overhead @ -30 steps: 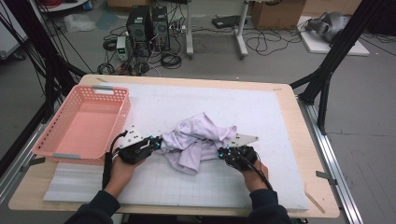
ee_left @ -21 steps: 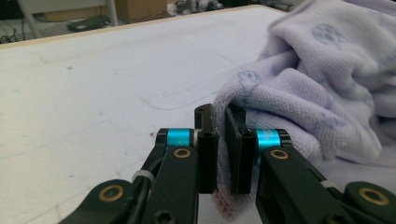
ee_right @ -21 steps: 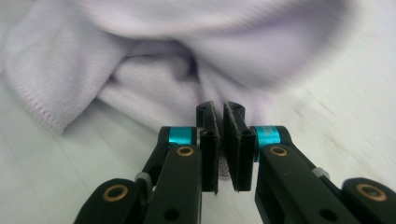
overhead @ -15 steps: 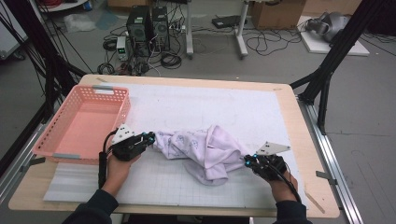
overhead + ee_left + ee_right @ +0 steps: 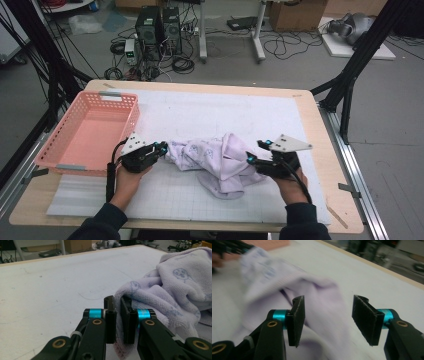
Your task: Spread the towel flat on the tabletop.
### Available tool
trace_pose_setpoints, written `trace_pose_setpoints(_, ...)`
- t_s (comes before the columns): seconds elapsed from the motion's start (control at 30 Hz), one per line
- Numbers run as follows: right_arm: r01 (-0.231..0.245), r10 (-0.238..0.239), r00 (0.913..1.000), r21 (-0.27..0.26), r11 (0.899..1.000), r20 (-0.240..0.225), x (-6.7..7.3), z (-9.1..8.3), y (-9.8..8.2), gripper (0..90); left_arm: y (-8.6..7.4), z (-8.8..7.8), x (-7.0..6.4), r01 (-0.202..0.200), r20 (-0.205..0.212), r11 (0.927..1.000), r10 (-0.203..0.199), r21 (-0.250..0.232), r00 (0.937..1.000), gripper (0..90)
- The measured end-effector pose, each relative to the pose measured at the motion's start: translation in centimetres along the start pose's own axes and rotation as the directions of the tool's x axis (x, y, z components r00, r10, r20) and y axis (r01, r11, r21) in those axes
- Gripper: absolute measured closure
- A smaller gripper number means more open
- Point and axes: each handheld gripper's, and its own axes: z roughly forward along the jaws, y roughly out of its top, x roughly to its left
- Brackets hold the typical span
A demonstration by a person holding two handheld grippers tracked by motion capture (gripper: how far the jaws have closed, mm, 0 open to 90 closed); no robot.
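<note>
Lilac towel [image 5: 220, 162] bunched at lower centre of the high view on the white mat [image 5: 210, 115], right of the pink basket [image 5: 87, 132]. Left gripper [image 5: 159, 147] pinched narrow on the towel's left edge [image 5: 125, 315]. Right gripper [image 5: 257, 151] spread wide, holding nothing, at the towel's right side [image 5: 317, 305].

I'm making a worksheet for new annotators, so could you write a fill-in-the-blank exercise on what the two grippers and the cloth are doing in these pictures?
1. The left gripper is shut on an edge of the ____ towel.
2. The right gripper has its jaws ____, with nothing pinched between them.
3. The pink basket stands on the table's ____ side in the high view.
4. The towel lies on the white mat, ____ the basket.

Missing words: lilac; open; left; outside
</note>
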Motion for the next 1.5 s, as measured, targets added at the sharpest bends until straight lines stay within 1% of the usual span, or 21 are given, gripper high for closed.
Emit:
trace_pose_setpoints(0.13, 0.040, -0.041, 0.9907, -0.010, 0.999, -0.130, 2.5, 3.4, 1.9, 36.7, 0.0, 0.0, 0.0, -0.001, -0.001, 1.0000, 0.001, -0.001, 1.0000, 83.3)
trace_pose_setpoints(0.3, 0.085, -0.066, 0.9742, 0.078, 0.993, -0.216, 4.2, 7.6, 3.0, 28.2, 0.0, 0.0, 0.0, -0.005, -0.003, 1.0000, 0.005, -0.005, 1.0000, 83.2)
trace_pose_setpoints(0.33, 0.106, -0.076, 0.9754, 0.137, 0.985, -0.207, 4.1, 9.0, 2.9, 34.6, 0.0, 0.0, 0.0, -0.004, -0.005, 1.0000, 0.004, -0.006, 1.0000, 83.2)
trace_pose_setpoints(0.37, 0.106, -0.076, 0.9754, 0.137, 0.985, -0.207, 4.1, 9.0, 2.9, 34.6, 0.0, 0.0, 0.1, -0.006, -0.006, 1.0000, 0.006, -0.006, 1.0000, 83.2)
trace_pose_setpoints(0.4, 0.117, -0.083, 0.9747, 0.159, 0.980, -0.208, 4.0, 9.3, 2.8, 50.8, 0.0, 0.0, 0.1, -0.008, -0.007, 1.0000, 0.008, -0.004, 0.9999, 83.2)
trace_pose_setpoints(0.43, 0.146, -0.109, 0.9743, 0.185, 0.972, -0.197, 3.2, 9.9, 2.9, 78.6, 0.0, 0.0, 0.1, -0.005, -0.005, 1.0000, 0.005, -0.004, 1.0000, 83.0)
trace_pose_setpoints(0.47, 0.146, -0.109, 0.9743, 0.185, 0.972, -0.197, 3.2, 9.9, 2.9, 78.6, 0.0, 0.0, 0.1, -0.003, -0.003, 1.0000, 0.003, -0.006, 1.0000, 83.0)
trace_pose_setpoints(0.53, 0.131, -0.105, 0.9833, 0.175, 0.976, -0.149, 2.2, 10.1, 3.4, 83.4, 0.0, 0.1, 0.0, 0.002, -0.005, 0.9999, -0.002, -0.015, 1.0000, 80.8)
trace_pose_setpoints(0.63, 0.089, -0.079, 0.9944, 0.145, 0.985, -0.070, 0.8, 10.2, 4.2, 83.5, 0.0, 0.3, 0.2, 0.055, -0.032, 0.9983, -0.055, -0.022, 0.9980, 57.3)
trace_pose_setpoints(0.67, 0.073, -0.070, 0.9972, 0.143, 0.987, -0.025, 0.1, 10.3, 4.4, 83.6, 0.0, 0.3, 0.3, 0.060, -0.041, 0.9979, -0.061, -0.022, 0.9973, 54.3)
trace_pose_setpoints(0.73, 0.044, -0.049, 0.9983, 0.140, 0.989, 0.032, -1.2, 10.5, 4.7, 83.6, -0.1, 0.3, 0.4, 0.094, -0.042, 0.9954, -0.095, -0.021, 0.9946, 45.1)
trace_pose_setpoints(0.83, 0.006, -0.022, 0.9927, 0.135, 0.991, 0.118, -3.1, 11.0, 4.7, 84.1, -0.1, 0.5, 0.3, 0.094, -0.035, 0.9953, -0.095, -0.020, 0.9949, 43.1)
trace_pose_setpoints(0.9, -0.007, -0.018, 0.9806, 0.125, 0.992, 0.195, -4.2, 11.1, 4.8, 84.4, -0.1, 0.6, 0.1, 0.089, -0.032, 0.9958, -0.090, -0.019, 0.9955, 43.0)
trace_pose_setpoints(0.93, -0.017, -0.006, 0.9426, 0.068, 0.998, 0.334, -5.3, 10.7, 4.7, 84.4, -0.1, 0.6, 0.1, 0.085, -0.026, 0.9963, -0.085, -0.016, 0.9960, 43.1)
trace_pose_setpoints(0.97, -0.017, -0.006, 0.9426, 0.068, 0.998, 0.334, -5.3, 10.7, 4.7, 84.4, -0.1, 0.6, 0.1, 0.082, -0.025, 0.9966, -0.082, -0.013, 0.9963, 43.1)
trace_pose_setpoints(1.0, -0.032, 0.008, 0.9295, 0.059, 0.998, 0.369, -5.8, 10.5, 4.5, 84.5, -0.1, 0.6, 0.1, 0.081, -0.026, 0.9966, -0.081, -0.016, 0.9964, 43.1)
trace_pose_setpoints(1.1, -0.122, 0.076, 0.8689, 0.063, 0.991, 0.489, -7.8, 9.8, 3.5, 84.1, -0.1, 0.5, 0.2, 0.082, -0.023, 0.9965, -0.083, -0.018, 0.9963, 43.4)
trace_pose_setpoints(1.13, -0.151, 0.100, 0.8577, 0.061, 0.987, 0.504, -8.4, 9.5, 3.1, 82.6, -0.1, 0.5, 0.3, 0.081, -0.018, 0.9966, -0.081, -0.015, 0.9965, 43.7)
trace_pose_setpoints(1.23, -0.180, 0.124, 0.8629, 0.069, 0.981, 0.490, -9.1, 8.8, 2.5, 68.8, -0.2, 0.6, 0.2, 0.080, 0.000, 0.9967, -0.080, -0.011, 0.9968, 44.5)
trace_pose_setpoints(1.33, -0.149, 0.106, 0.8811, 0.058, 0.987, 0.461, -8.8, 7.8, 2.8, 61.8, -0.2, 0.9, -0.2, 0.073, 0.027, 0.9973, -0.073, 0.008, 0.9970, 44.6)
trace_pose_setpoints(1.5, -0.082, 0.064, 0.9229, 0.033, 0.996, 0.380, -7.4, 5.7, 3.4, 58.9, -0.1, 1.4, -1.1, 0.058, 0.072, 0.9976, -0.061, 0.037, 0.9956, 44.6)
